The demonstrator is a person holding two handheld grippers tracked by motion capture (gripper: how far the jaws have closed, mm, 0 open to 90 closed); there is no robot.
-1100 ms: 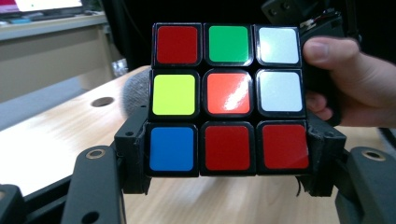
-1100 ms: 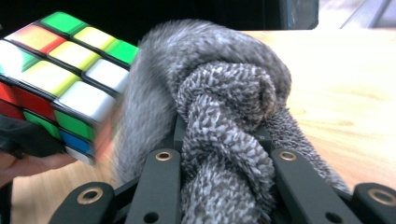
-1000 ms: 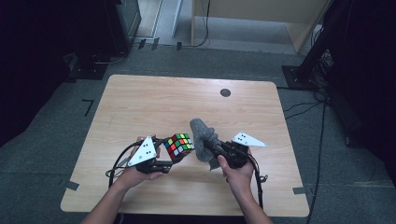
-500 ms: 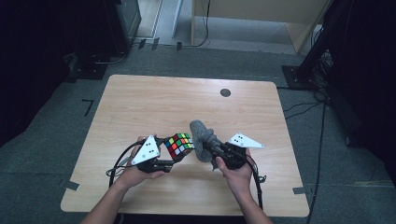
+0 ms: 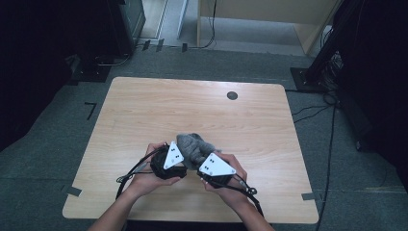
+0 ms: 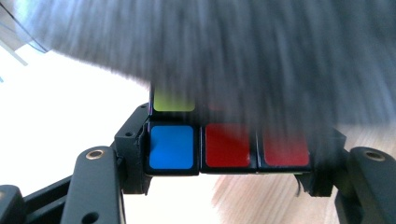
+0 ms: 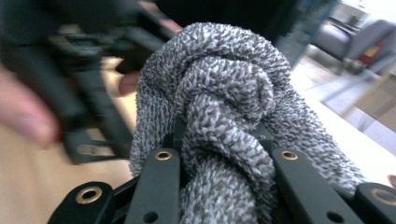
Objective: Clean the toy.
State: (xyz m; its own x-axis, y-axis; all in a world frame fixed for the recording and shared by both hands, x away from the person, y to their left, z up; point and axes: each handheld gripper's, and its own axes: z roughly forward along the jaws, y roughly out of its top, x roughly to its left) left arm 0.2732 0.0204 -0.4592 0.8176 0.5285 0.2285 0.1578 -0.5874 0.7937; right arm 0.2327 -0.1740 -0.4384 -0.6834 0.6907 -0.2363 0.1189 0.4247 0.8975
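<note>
The setting is presenting as a lab or studio-type workroom rather than a home. A single bare wooden table point(image 5: 202, 110) is standing on grey carpet tile point(image 5: 57, 144), with tape marks point(image 5: 90, 109) showing on the floor beside it. Cables point(image 5: 332, 139) are trailing across the carpet at the right, towards a dark stand base point(image 5: 308, 77). Black equipment point(image 5: 122, 24) and pale wooden furniture point(image 5: 269, 14) are lining the far side.

Free room: we are seeing bare table point(image 5: 144, 110) across the upper half and both sides of the high view. Obstacles: grey cloth point(image 5: 194, 146) bunching at lower centre, crowding left gripper point(image 5: 180, 161) and right gripper point(image 5: 198, 168).
</note>
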